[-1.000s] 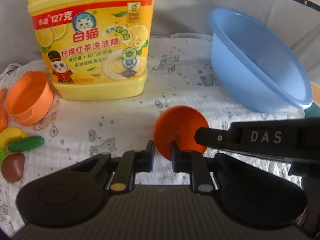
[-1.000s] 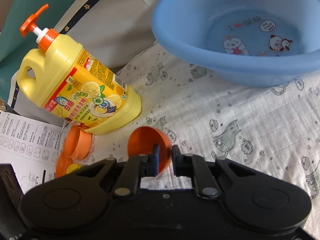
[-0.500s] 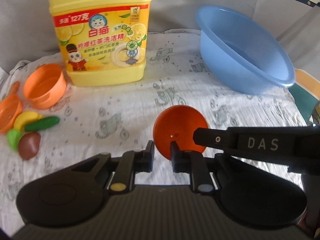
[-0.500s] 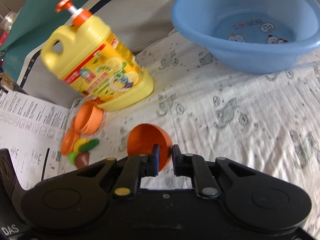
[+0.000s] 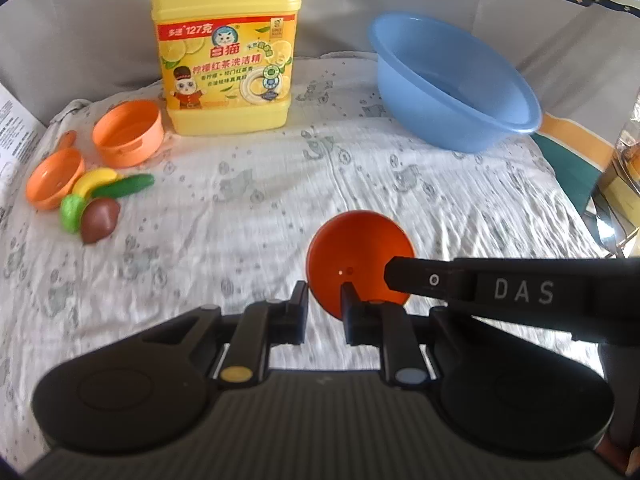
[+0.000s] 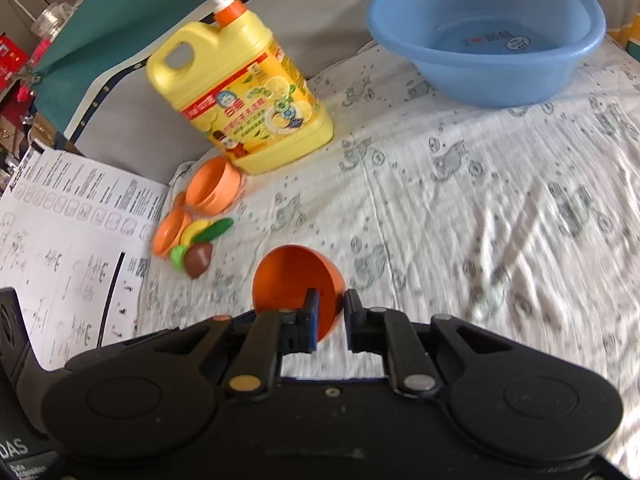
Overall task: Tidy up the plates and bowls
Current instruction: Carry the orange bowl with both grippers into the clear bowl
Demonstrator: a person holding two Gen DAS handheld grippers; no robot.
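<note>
A yellow detergent jug (image 5: pixel 226 60), blue basin (image 5: pixel 452 84) and toy food (image 5: pixel 100 200) ring the printed cloth (image 5: pixel 240 200). Both the left gripper (image 5: pixel 324 312) and right gripper (image 6: pixel 330 320) jaws clamp the orange bowl (image 6: pixel 296 276) above it.

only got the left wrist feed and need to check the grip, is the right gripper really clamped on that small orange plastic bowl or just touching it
Observer: Clamped. The right gripper has one finger inside the small orange plastic bowl and one outside, pinching its wall.
Operator: anything inside the bowl
Observer: Nothing in the part of its hollow that shows.
Operator: and the blue plastic basin, empty
Observer: The blue plastic basin shows only cartoon prints and lettering on its floor, no dishes.
</note>
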